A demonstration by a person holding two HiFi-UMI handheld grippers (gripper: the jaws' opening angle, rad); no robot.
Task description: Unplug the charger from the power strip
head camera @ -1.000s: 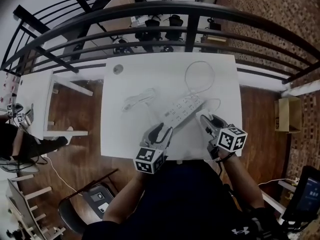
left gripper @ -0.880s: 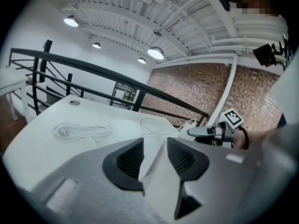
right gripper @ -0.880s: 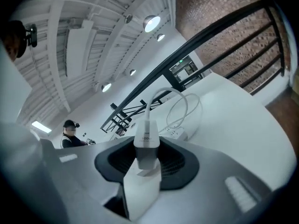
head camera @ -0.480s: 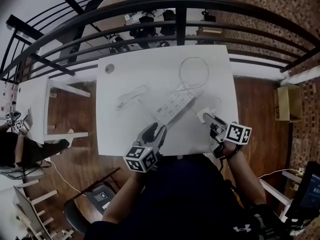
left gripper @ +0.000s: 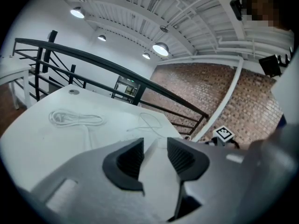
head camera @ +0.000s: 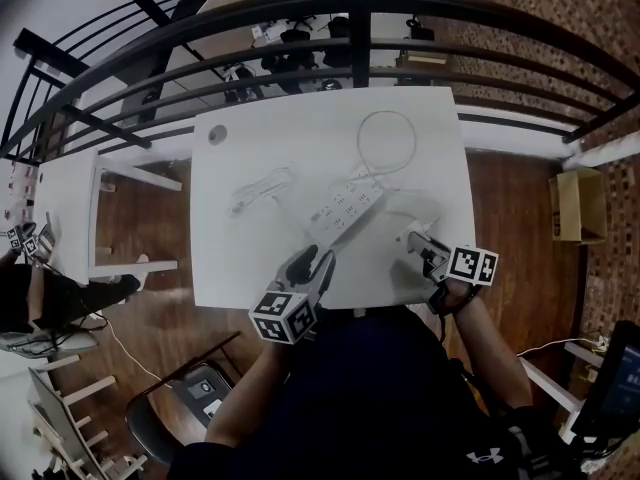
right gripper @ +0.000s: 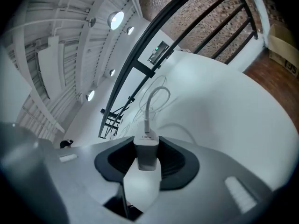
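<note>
A white power strip [head camera: 345, 208] lies slantwise on the white table [head camera: 240, 258]. My right gripper [head camera: 418, 243] hovers to the strip's right, near the table's front edge, and is shut on the white charger [head camera: 413, 237]. In the right gripper view the charger [right gripper: 147, 150] sits upright between the dark pads [right gripper: 175, 164], and its cable [right gripper: 150, 99] runs off in a loop across the table. My left gripper [head camera: 315, 261] is just short of the strip's near end. In its own view the left gripper [left gripper: 155, 155] stands open, nothing pressed between its pads.
A loose coiled white cord [head camera: 262, 188] lies left of the strip, also visible as the coiled cord [left gripper: 74, 119]. A small round disc [head camera: 217, 135] sits at the far left corner. A black railing [head camera: 350, 8] runs behind the table. A cardboard box [head camera: 575, 208] stands on the floor at right.
My right gripper has carried the charger away from the strip, to the right and lower toward the table's front edge, and has rolled. The left gripper has barely shifted, only rolling a little.
</note>
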